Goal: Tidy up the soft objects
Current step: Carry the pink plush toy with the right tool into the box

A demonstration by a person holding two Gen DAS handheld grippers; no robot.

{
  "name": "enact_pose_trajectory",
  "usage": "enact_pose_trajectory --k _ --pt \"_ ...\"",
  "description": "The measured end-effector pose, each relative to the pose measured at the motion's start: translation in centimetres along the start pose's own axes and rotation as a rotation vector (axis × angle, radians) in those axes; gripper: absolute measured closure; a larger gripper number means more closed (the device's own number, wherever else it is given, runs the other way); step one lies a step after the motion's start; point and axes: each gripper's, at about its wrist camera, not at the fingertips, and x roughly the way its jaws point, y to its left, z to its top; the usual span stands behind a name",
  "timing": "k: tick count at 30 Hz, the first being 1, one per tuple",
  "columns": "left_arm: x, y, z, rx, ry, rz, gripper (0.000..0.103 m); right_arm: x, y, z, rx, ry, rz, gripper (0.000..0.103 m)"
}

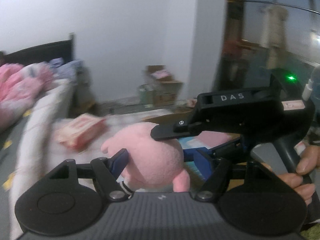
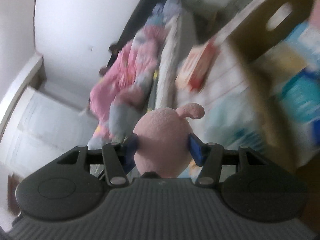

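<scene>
Gripping a pink plush toy (image 1: 154, 156), the left gripper (image 1: 158, 160) has its jaws closed partway around the soft round body, one blue pad (image 1: 120, 159) pressed into its left side. In this left wrist view the right gripper (image 1: 170, 135) reaches in from the right, a black finger lying across the top of the toy, the person's hand (image 1: 300, 172) on its handle. Behind, blurred, lie a red-and-white box (image 1: 80, 130) and pink bedding (image 1: 16, 88).

The right wrist view shows the right gripper (image 2: 163, 148) with jaws partly closed on the same plush toy (image 2: 163, 140), blue pads (image 2: 196, 148) denting both flanks, one small ear (image 2: 193, 110) sticking up. The background is smeared.
</scene>
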Motion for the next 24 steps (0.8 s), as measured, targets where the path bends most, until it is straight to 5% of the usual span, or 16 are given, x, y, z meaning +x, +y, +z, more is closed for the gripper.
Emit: enact_pose_trajectory --k 6,10,15,20,24 --pt "6.3 -6.4 1.8 0.028 0.049 -0.171 0.030 -7.2 -5.2 3.6 0.026 -0.145 -0.138 0.049" --pt "8.6 -7.2 1.4 -0.007 0.089 -0.213 0.030 -10.3 -8.3 5.8 -0.001 -0.219 -0.299 0.049" --pt "8.9 -4.1 0.2 -0.041 0.127 -0.163 0.030 -9.4 -9.7 7.4 -0.163 -0.216 -0.551 0.049" --pt "7.6 -0.3 -0.9 -0.098 0.128 -0.080 0.030 -3.9 -10.0 7.5 -0.459 -0.135 -0.843 0.049" --pt "6.3 2.0 -1.3 -0.147 0.121 -0.026 0.029 0.0 -10.5 6.2 -0.550 -0.027 -0.879 0.046"
